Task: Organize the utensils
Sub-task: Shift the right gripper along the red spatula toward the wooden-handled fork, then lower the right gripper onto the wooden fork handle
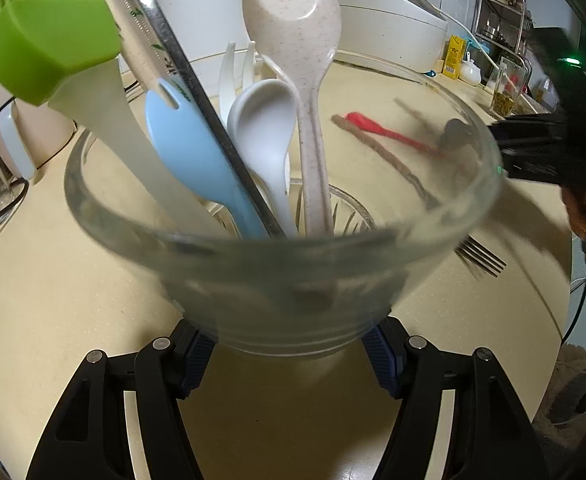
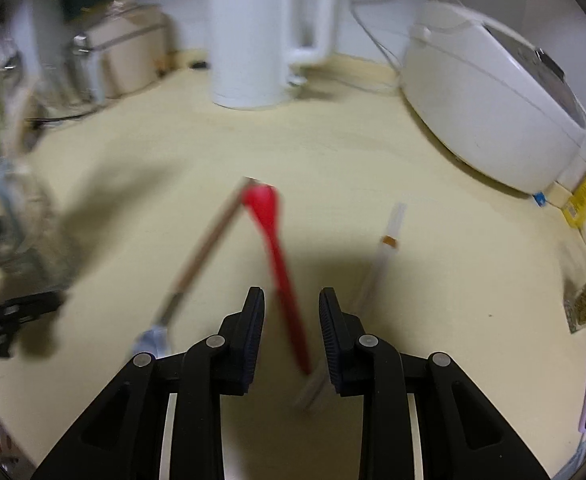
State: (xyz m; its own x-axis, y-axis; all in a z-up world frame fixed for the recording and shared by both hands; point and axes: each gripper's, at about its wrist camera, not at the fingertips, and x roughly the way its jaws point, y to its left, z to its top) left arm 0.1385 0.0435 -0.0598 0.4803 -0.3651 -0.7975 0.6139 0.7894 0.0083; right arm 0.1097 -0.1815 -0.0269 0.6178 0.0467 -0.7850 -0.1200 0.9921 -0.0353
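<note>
left gripper (image 1: 289, 354) — black linkage arms, silver pivot screws, blue ribbed pads; right gripper (image 2: 291, 326) — black, black ribbed pads.

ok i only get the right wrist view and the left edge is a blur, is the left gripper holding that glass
observer: yes, the left gripper is shut on the glass cup, gripping it low on both sides.
operator: whats in it
observer: a green brush, a blue spatula, a white spoon and a speckled spoon, among others.
operator: room for my red one
observer: likely; they all lean to the cup's left and back, so the right half looks free.
</note>
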